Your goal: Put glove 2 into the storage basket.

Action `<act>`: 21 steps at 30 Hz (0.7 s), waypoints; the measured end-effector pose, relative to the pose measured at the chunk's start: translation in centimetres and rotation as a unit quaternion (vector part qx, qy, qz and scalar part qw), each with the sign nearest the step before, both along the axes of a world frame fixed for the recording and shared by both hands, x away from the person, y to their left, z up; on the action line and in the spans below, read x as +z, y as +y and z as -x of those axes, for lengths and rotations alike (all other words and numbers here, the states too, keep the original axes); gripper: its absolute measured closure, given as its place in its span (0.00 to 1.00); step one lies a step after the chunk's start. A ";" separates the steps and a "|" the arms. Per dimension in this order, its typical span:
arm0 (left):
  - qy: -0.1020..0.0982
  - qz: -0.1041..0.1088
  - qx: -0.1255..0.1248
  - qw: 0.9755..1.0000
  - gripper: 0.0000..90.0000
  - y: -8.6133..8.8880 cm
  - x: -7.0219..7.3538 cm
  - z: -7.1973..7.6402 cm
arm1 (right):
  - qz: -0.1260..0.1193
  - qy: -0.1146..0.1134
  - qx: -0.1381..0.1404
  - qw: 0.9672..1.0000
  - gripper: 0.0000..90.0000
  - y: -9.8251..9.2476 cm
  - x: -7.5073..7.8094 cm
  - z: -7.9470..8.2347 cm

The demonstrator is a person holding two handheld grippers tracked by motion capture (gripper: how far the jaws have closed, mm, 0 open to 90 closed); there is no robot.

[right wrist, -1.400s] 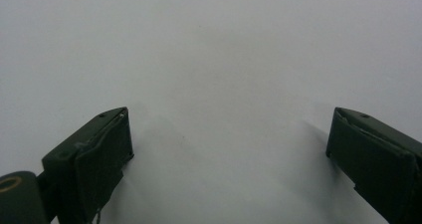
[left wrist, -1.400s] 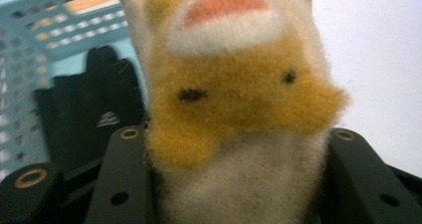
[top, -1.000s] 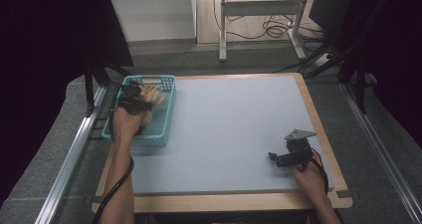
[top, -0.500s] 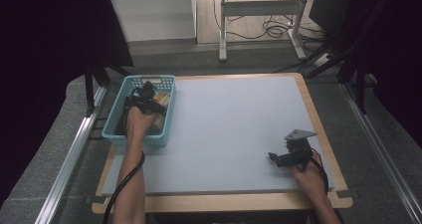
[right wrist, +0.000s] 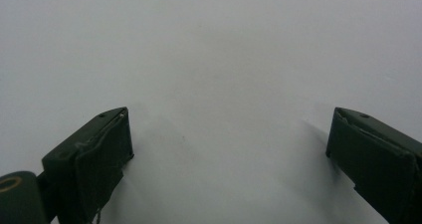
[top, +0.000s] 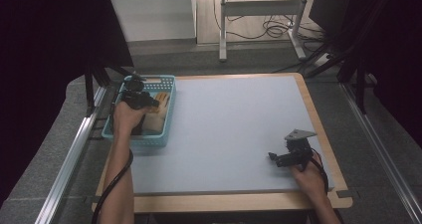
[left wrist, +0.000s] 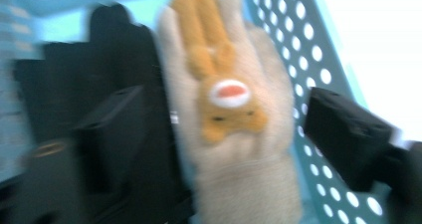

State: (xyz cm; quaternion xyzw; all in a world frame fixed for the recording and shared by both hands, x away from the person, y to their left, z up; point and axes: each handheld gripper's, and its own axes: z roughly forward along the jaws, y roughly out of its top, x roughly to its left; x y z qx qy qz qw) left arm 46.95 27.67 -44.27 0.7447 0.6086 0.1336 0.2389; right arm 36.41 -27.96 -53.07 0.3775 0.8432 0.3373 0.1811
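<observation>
While the right gripper (top: 272, 158) rested at 5 o'clock on the table (top: 234, 129), jaws wide and empty, the left gripper (left wrist: 224, 134) hovered at 10 o'clock over the basket (top: 166, 112), jaws just opening around the glove (left wrist: 234, 114) inside, not pressing it.

- No legible text, label, brand, number or sign appears in any view.
- Glove (left wrist: 234, 119) in the basket (left wrist: 303, 45): carries a sewn-on orange animal figure, no lettering.
- Left gripper view is motion-blurred; a small pale mark on the black object (left wrist: 114, 134) beside the glove cannot be read.
</observation>
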 end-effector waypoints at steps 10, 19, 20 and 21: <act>0.037 -0.027 0.017 0.999 0.88 0.7 -4.4 -1.3 | 0.000 0.000 0.000 1.000 0.04 0.0 0.0 0.0; 0.050 -0.043 -0.004 0.998 0.94 -1.7 -5.3 -2.1 | 0.000 0.000 0.000 1.000 0.04 0.0 0.0 0.0; 0.050 -0.039 -0.004 0.998 0.94 -1.5 -5.3 -2.1 | 0.000 0.000 0.000 1.000 0.04 0.0 0.0 0.0; 0.049 -0.033 -0.001 0.998 0.94 -1.3 -5.3 -2.1 | 0.000 0.000 0.000 1.000 0.04 0.0 0.0 0.0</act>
